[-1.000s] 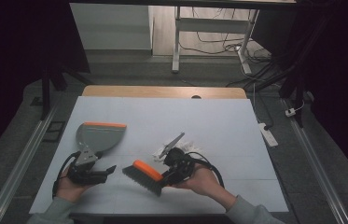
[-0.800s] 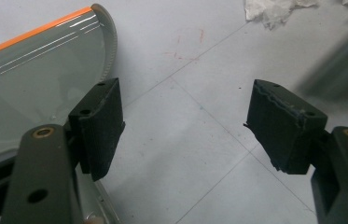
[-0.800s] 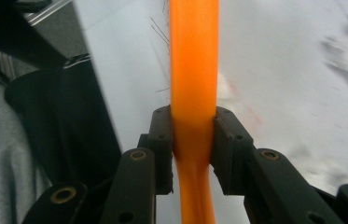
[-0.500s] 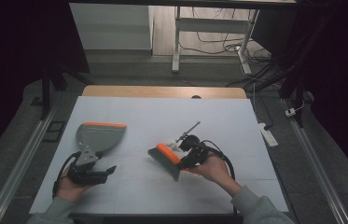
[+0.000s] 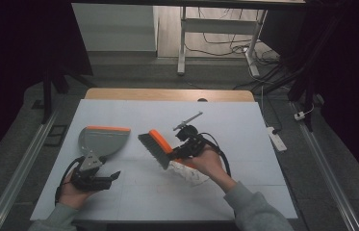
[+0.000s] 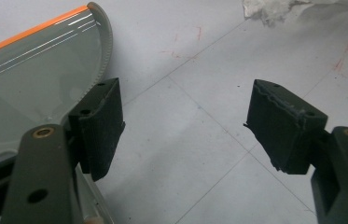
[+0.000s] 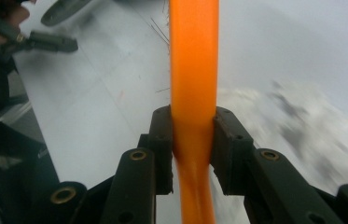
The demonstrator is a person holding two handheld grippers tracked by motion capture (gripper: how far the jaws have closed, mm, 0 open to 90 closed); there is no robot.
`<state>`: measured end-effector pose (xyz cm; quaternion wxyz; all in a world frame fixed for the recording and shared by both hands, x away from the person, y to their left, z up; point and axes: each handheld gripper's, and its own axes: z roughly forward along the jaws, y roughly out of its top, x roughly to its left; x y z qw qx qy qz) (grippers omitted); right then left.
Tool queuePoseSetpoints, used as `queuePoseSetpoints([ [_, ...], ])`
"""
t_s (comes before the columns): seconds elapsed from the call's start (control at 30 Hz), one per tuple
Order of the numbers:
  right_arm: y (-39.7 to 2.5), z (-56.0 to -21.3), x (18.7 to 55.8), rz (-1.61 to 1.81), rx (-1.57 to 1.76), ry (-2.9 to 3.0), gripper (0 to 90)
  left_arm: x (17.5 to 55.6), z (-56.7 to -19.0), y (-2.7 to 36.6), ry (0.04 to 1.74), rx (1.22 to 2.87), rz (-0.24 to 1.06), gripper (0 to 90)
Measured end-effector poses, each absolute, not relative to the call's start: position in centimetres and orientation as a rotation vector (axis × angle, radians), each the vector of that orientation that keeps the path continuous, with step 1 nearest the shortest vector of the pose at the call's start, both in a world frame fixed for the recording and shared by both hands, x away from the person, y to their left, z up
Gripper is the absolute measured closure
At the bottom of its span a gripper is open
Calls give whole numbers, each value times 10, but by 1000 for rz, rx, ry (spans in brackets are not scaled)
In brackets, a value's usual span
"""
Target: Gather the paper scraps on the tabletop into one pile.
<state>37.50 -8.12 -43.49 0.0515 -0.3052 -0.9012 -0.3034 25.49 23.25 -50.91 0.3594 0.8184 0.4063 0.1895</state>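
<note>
In the right gripper view, the right gripper point(image 7: 194, 140) has its two black jaws pressed against both sides of the orange plastic handle of a hand brush point(image 7: 194, 70), holding it tight. The handle runs up out of the top of that view, so the brush head is cut off there, and the background is blurred. In the high view the same brush, with its orange back and dark grey bristles point(image 5: 157, 148), is held tilted above the middle of the pale grey table mat point(image 5: 244, 130), bristles toward the left. A crumpled white paper scrap point(image 5: 190, 172) lies on the mat just under and near the right hand, partly hidden by it.

The left gripper point(image 6: 185, 126) has its jaws spread wide with only bare mat between them. A grey plastic dustpan with an orange front lip point(image 5: 101, 140) lies flat on the left of the mat, its handle end at the gripper; whether the left jaw touches it cannot be made out. The pan's tray looks bare inside. In the left gripper view the pan is cut off at the left edge.
</note>
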Motion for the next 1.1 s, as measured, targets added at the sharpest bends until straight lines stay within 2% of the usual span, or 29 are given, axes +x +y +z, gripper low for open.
queuePoseSetpoints([
  [0.17, -61, -460, 393, -809, -969, -2765, 713, 255, -510, 233, 1046, 2111, 486, 283],
  [0.4, -97, -457, 407, -804, -1107, -2781, 713, 255, -510, 233, 1043, 2111, 481, 283],
  [0.6, -124, -424, 388, -1028, -998, -2771, 713, 254, -509, 232, 1040, 2111, 487, 283],
  [0.8, -170, -396, 368, -1025, -903, -2851, 713, 255, -510, 232, 1040, 2113, 484, 283],
  [0.97, -201, -403, 356, -864, -822, -2913, 713, 255, -509, 231, 1040, 2115, 486, 283],
  [1.1, -203, -422, 343, -719, -652, -2945, 713, 255, -510, 230, 1041, 2118, 485, 283],
])
